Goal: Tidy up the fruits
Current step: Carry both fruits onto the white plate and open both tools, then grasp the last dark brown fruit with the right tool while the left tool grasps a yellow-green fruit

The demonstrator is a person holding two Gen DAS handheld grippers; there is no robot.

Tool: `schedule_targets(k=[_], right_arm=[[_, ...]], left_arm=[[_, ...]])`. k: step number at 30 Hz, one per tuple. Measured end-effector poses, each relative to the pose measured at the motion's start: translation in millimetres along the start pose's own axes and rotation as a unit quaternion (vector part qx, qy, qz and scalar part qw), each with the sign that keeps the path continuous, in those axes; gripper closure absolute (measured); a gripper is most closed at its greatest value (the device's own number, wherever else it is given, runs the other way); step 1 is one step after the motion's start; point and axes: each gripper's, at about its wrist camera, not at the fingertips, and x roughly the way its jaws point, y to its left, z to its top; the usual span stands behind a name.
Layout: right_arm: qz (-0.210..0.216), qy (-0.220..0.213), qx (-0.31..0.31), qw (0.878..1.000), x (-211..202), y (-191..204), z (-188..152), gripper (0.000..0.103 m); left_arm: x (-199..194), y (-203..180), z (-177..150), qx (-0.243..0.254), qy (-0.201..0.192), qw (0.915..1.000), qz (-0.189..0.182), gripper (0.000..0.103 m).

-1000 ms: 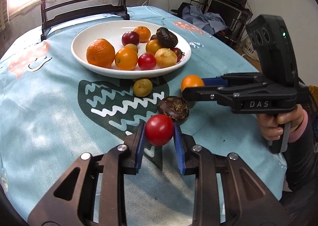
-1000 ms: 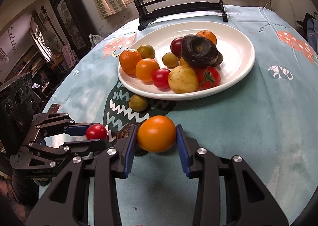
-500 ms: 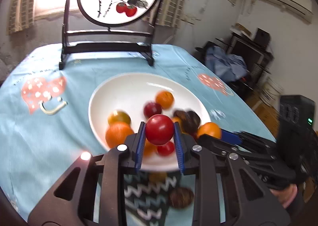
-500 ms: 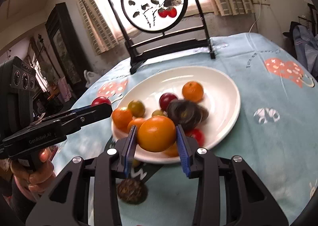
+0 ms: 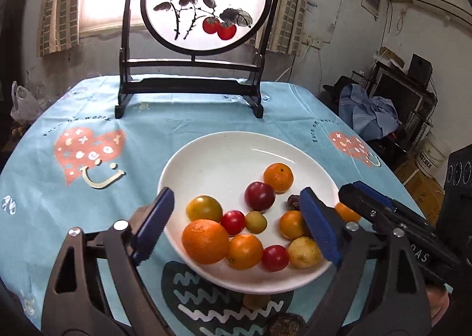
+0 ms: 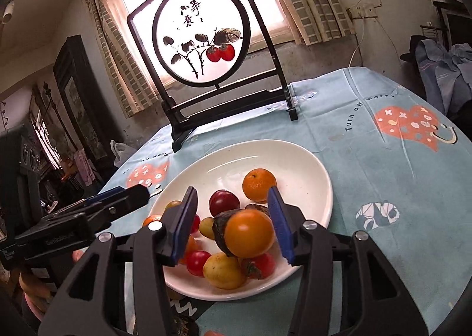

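Both fruits have been released since half a second ago: the left tongs [image 5: 236, 228], then clamped on a red tomato, are now spread wide and empty above the white plate [image 5: 224, 156], and the right tongs [image 6: 233, 225], then clamped on an orange fruit [image 6: 249, 232], are now parted with that fruit between the pads but no longer pinched. It is seen perched on a dark brown fruit [image 6: 221, 226] at the near side of the plate, on top of the heap. A small red tomato [image 5: 233, 222] is seen among the heap at the middle of the plate; whether it is the one let go cannot be told.

On the blue tablecloth [image 5: 147, 141], just in front of the plate's near rim, a small yellow-green fruit [image 5: 256, 300] and a dark wrinkled fruit [image 5: 284, 325] are left outside the plate, so the task is judged unfinished.

Risk is judged to lie with the perched orange fruit: it could be knocked by a pad as the right tongs are drawn back, and could roll over the plate's low rim. The two tongs are close together over the plate and could collide.
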Motion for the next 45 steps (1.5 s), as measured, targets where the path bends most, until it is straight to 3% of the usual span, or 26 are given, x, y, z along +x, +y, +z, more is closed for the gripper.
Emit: schedule_targets(k=[5,10,13,18,22,33,41,45], right_arm=[[0.014,0.006,-0.014,1.0,-19,12,-10,0.047],[0.054,0.075,-0.034,0.995,-16,30,-32,0.046],[0.067,0.124,-0.077,0.987,-7,50,-51,0.046],[0.049,0.182,-0.179,0.966,5,82,-81,0.046],[0.037,0.206,-0.197,0.958,12,85,-91,0.046],[-0.001,0.223,-0.245,0.943,16,91,-107,0.046],[0.0,0.224,-0.237,0.945,15,87,-106,0.058],[0.001,0.223,-0.236,0.946,13,87,-106,0.059]], left_arm=[[-26,30,-19,-0.032,-0.013,0.9988,0.035,0.003],[-34,72,-41,-0.095,0.018,0.9938,0.055,0.003],[-38,91,-50,-0.125,0.027,0.9898,0.063,0.003],[-43,95,-53,-0.124,0.025,0.9878,0.09,0.003],[-41,93,-53,-0.122,0.033,0.9883,0.085,0.003],[-37,84,-56,-0.102,0.04,0.9897,0.092,0.003],[-35,83,-57,-0.097,0.045,0.9897,0.095,0.003],[-34,82,-58,-0.093,0.047,0.9897,0.098,0.003]])
